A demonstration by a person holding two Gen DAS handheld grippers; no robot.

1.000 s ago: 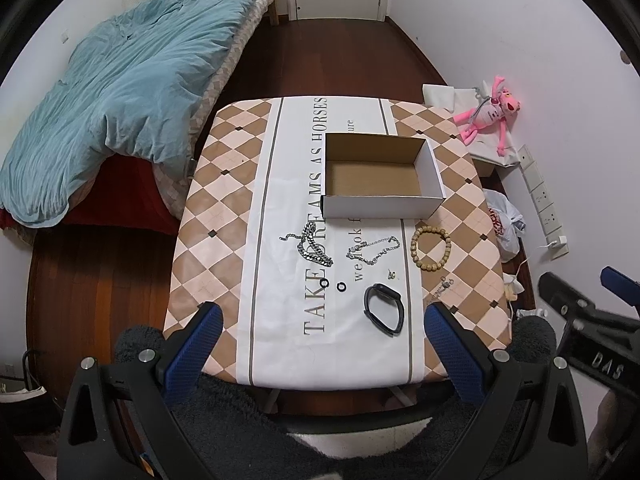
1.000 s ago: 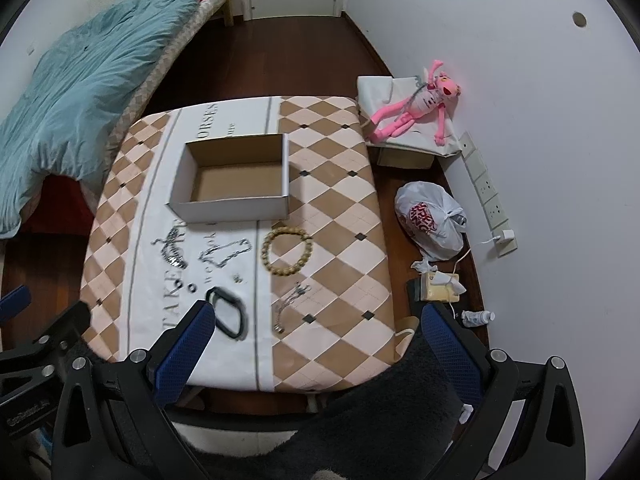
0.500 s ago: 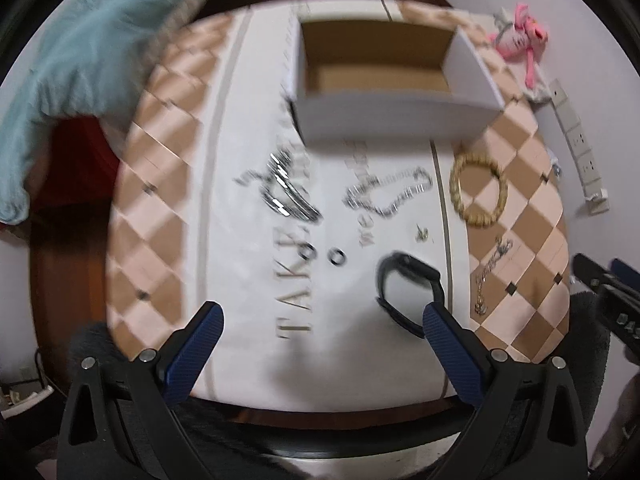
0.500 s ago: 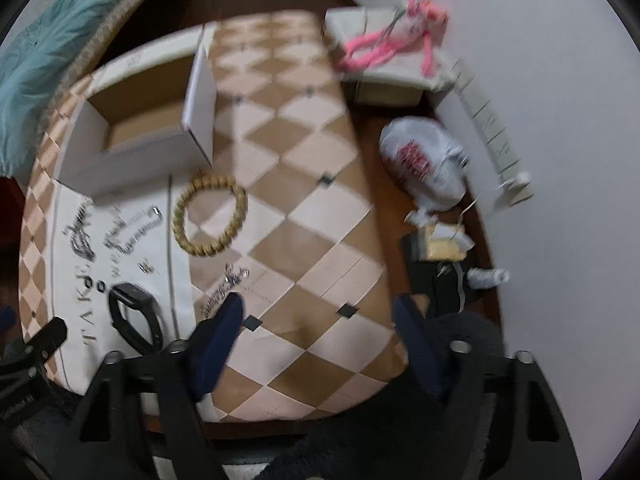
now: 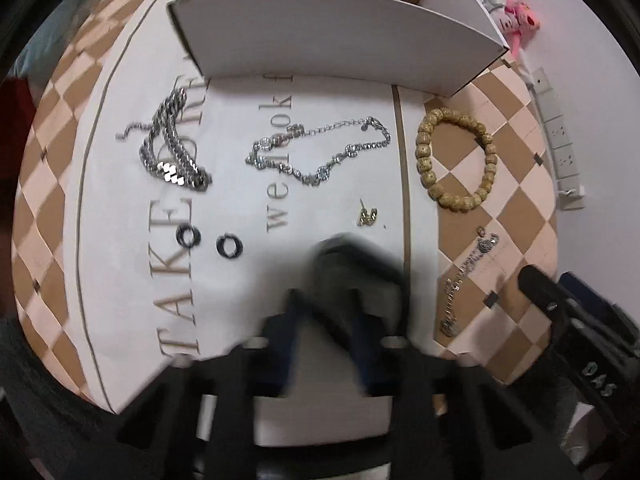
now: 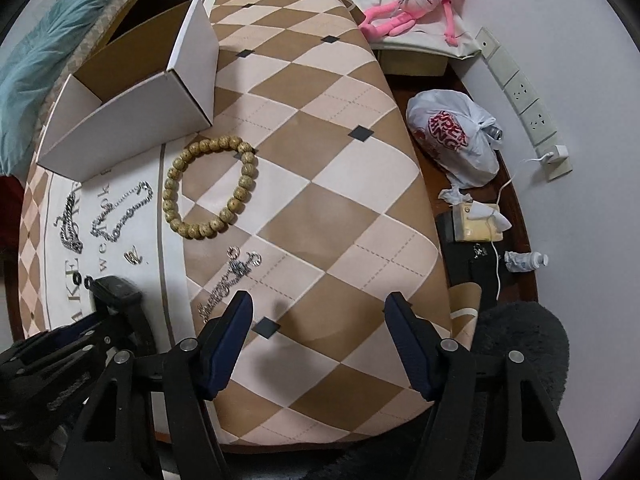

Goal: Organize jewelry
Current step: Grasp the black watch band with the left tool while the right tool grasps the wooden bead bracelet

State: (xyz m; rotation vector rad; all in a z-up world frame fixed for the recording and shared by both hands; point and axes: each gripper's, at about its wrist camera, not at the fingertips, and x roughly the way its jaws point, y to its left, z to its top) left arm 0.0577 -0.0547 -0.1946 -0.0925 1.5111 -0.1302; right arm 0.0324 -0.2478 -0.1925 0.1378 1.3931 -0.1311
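Note:
My left gripper (image 5: 328,312) is blurred and closed around the black bracelet (image 5: 352,256) at the near table edge; it also shows in the right wrist view (image 6: 116,288). My right gripper (image 6: 320,320) is open and empty over the checked cloth. Ahead lie a thick silver chain (image 5: 172,156), a thin silver chain (image 5: 320,152), a wooden bead bracelet (image 5: 456,160), two black rings (image 5: 208,240), a small gold earring (image 5: 368,216) and a silver pendant chain (image 6: 228,284). The open white box (image 5: 332,36) stands behind them.
A pink plush toy (image 6: 416,4) lies on a box by the wall. A white plastic bag (image 6: 456,140), a wall socket strip (image 6: 520,92) and small items are on the floor to the right. A blue duvet (image 6: 36,48) lies on the bed at left.
My left gripper moved down and forward to the black bracelet and its fingers closed around it. My right gripper came lower over the right side of the table and stayed open.

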